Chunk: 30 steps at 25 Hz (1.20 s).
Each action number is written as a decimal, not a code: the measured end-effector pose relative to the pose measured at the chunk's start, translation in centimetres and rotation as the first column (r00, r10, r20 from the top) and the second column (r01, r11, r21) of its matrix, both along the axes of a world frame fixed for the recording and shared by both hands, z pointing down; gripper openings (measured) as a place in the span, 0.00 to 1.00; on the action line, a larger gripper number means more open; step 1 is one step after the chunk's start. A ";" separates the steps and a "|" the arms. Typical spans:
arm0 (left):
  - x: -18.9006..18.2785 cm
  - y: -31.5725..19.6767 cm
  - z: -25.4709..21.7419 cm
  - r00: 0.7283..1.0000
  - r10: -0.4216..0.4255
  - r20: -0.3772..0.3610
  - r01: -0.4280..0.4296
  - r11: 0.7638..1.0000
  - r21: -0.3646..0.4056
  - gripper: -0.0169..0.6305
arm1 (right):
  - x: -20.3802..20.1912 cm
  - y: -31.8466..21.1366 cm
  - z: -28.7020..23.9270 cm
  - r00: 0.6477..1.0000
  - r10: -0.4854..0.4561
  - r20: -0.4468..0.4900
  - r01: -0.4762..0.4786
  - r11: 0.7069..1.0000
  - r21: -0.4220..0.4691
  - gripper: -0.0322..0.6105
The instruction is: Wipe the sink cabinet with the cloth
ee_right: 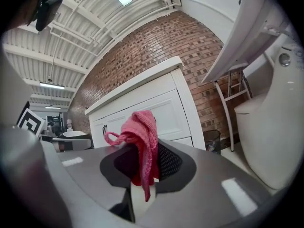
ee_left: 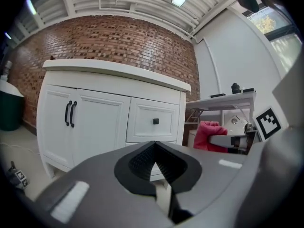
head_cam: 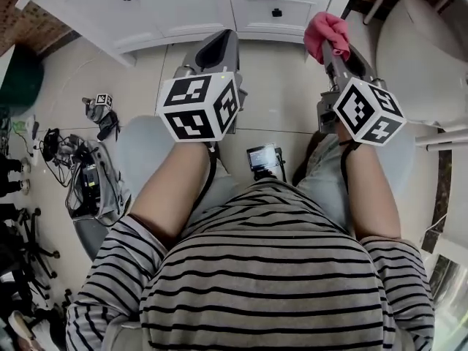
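The white sink cabinet (head_cam: 183, 6) stands ahead, with two doors with black handles (ee_left: 70, 113) and a drawer with a black knob (ee_left: 155, 121). My right gripper (head_cam: 333, 50) is shut on a pink knitted cloth (head_cam: 326, 34), which bunches above its jaws (ee_right: 140, 141). It hovers a short way in front of the cabinet's right end. My left gripper (head_cam: 213, 50) is shut with nothing between its jaws, and it points at the cabinet front from a similar distance. The pink cloth (ee_left: 209, 136) also shows at the right of the left gripper view.
A white toilet (head_cam: 420, 57) stands at the right, beside a white folding table (ee_left: 223, 101). A small bin (ee_right: 212, 139) sits by the brick wall. Bags, cables and a spare marker cube (head_cam: 102, 101) lie on the tiled floor at the left. A dark green bin (ee_left: 9, 110) stands left of the cabinet.
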<state>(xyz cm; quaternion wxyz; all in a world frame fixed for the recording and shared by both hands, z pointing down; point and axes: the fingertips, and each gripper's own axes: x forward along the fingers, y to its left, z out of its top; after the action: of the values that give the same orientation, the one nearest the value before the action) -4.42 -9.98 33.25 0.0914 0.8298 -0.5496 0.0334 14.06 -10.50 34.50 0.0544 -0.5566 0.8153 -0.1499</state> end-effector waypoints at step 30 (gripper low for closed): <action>0.8 -0.4 2.1 0.998 0.012 0.062 -0.012 1.000 0.011 0.03 | -1.3 0.2 2.5 0.999 0.035 -0.019 -0.034 0.999 0.011 0.16</action>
<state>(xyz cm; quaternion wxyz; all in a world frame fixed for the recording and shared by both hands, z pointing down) -3.62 -10.36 35.35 0.0693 0.8322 -0.5473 0.0564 12.75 -10.28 36.96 0.0523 -0.5717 0.8069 -0.1394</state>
